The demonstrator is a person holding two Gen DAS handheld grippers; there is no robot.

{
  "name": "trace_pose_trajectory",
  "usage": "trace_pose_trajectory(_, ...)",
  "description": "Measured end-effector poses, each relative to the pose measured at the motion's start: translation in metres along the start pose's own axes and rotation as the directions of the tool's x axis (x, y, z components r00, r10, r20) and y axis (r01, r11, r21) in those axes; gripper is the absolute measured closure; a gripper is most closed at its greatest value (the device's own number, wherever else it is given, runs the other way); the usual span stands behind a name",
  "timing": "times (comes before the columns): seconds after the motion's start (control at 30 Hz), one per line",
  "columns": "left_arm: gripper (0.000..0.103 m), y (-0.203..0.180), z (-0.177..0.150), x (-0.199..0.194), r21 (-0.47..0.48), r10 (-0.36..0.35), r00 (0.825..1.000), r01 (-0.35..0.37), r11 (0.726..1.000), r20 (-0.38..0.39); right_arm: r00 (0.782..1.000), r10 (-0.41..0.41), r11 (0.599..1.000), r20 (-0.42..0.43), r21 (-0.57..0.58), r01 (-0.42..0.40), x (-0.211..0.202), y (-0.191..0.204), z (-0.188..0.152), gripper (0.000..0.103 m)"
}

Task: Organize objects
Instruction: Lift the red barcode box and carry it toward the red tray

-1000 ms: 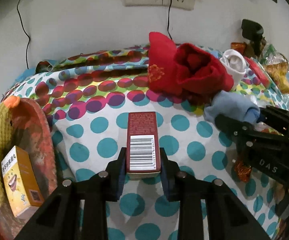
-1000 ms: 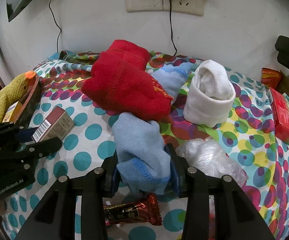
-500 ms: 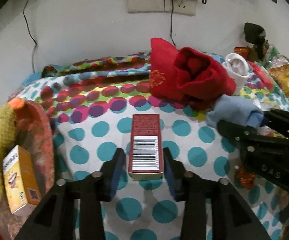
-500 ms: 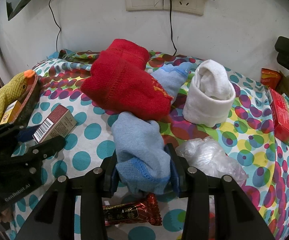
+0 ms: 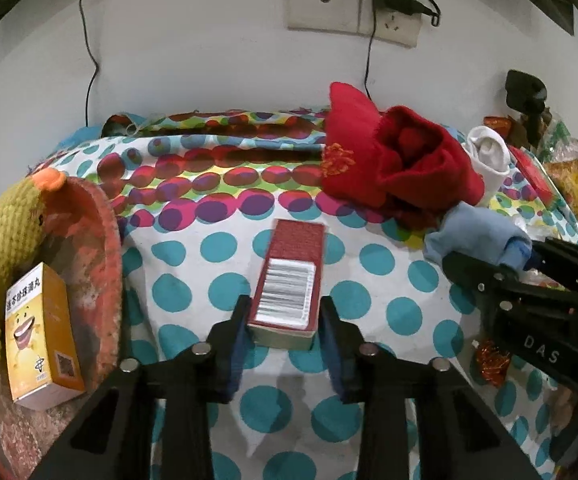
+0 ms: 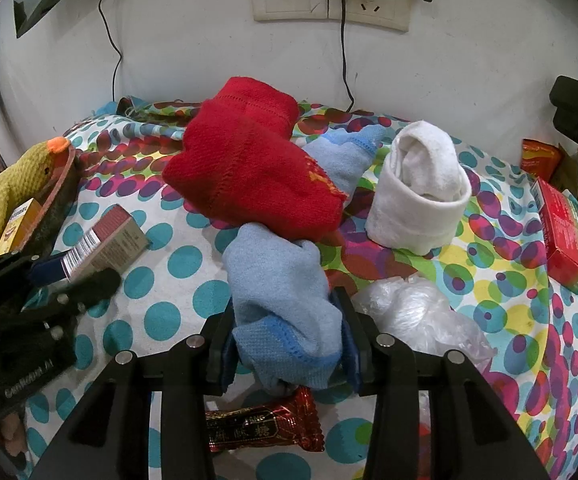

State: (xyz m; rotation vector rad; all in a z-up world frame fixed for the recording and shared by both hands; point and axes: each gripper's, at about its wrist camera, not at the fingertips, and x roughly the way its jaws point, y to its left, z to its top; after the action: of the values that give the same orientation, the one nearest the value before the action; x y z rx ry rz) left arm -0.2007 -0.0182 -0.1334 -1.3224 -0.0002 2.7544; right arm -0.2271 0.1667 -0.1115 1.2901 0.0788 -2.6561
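Here, a hard red box point(image 5: 289, 280) with a barcode, long side pointing away on the spotted cloth point(image 5: 217, 292), left gripper point(image 5: 283, 330) closing around it, a soft fuzzy blue sock point(image 6: 285, 316) squeezed by the right gripper point(image 6: 287, 346).

Dim indoor light; fisheye bending and dark vignette toward the corners; slight motion blur around the wall socket point(image 5: 355, 10), left view.

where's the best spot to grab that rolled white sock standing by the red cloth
Probably around the folded cuff band at the base of the rolled white sock, coming from above with a finger on each side. It stands upright as a stubby cylinder, the band is its firmest, widest part, and the red knitted cloth crowds only its left side.
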Motion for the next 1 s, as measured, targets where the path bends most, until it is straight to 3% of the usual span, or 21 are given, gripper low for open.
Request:
trace_pose_trajectory(0.17, 0.073, 0.005, 0.000, -0.001, -0.025, -0.011, 1.000, 0.011, 1.000, 0.006, 1.000, -0.004, 1.000, -0.001, -0.003, 0.004, 0.000, 0.000, 0.000, 0.063)
trace_pose_trajectory(0.7, 0.073, -0.004, -0.001, -0.004, 0.026, 0.022, 1.000, -0.022, 0.999, 0.008, 1.000, -0.026, 0.999, -0.004, -0.020, 0.026, -0.003, -0.006, -0.005, 0.063)
trace_pose_trajectory(1.0, 0.073, -0.007, 0.005, -0.021, 0.039, 0.005, 1.000, -0.005, 0.999, 0.019, 1.000, -0.030, 0.999, -0.004, -0.022, 0.030, -0.005, -0.006, -0.006, 0.063)
